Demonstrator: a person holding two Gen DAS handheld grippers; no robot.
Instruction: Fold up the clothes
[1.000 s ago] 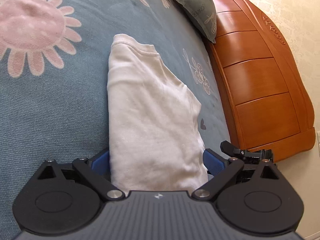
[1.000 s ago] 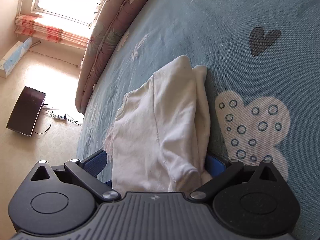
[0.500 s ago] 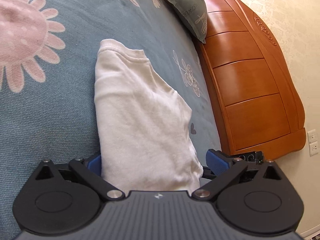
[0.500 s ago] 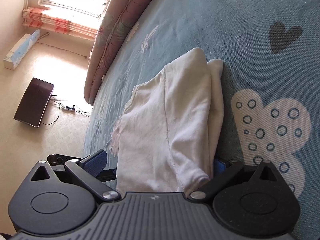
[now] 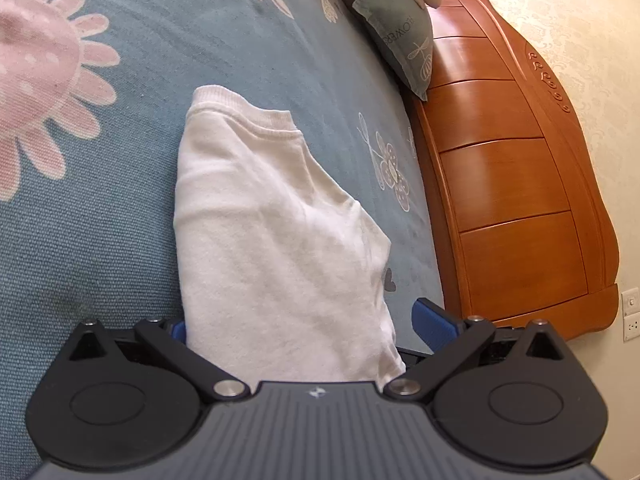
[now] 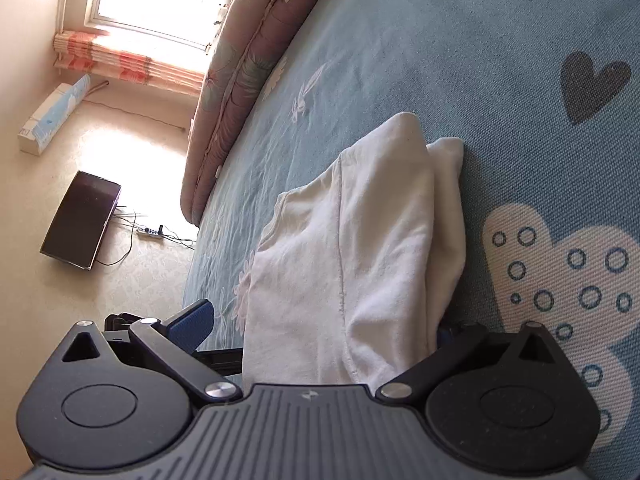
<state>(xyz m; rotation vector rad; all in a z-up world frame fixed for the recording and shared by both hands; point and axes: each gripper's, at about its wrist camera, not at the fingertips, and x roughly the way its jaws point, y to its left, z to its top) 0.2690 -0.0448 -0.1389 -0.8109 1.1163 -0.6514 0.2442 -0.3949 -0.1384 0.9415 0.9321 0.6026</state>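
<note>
- Left wrist view: the white garment lies folded on the blue bedspread, near the wooden headboard; the left gripper stands spread around the garment's near end.
- Right wrist view: the right gripper is likewise spread around the garment's near end on the bedspread.

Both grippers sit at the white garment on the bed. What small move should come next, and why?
Probably draw both grippers back off the white garment. It already lies folded in a compact stack on the blue bedspread, and the jaws of the left gripper and right gripper stand wide open around it.
</note>
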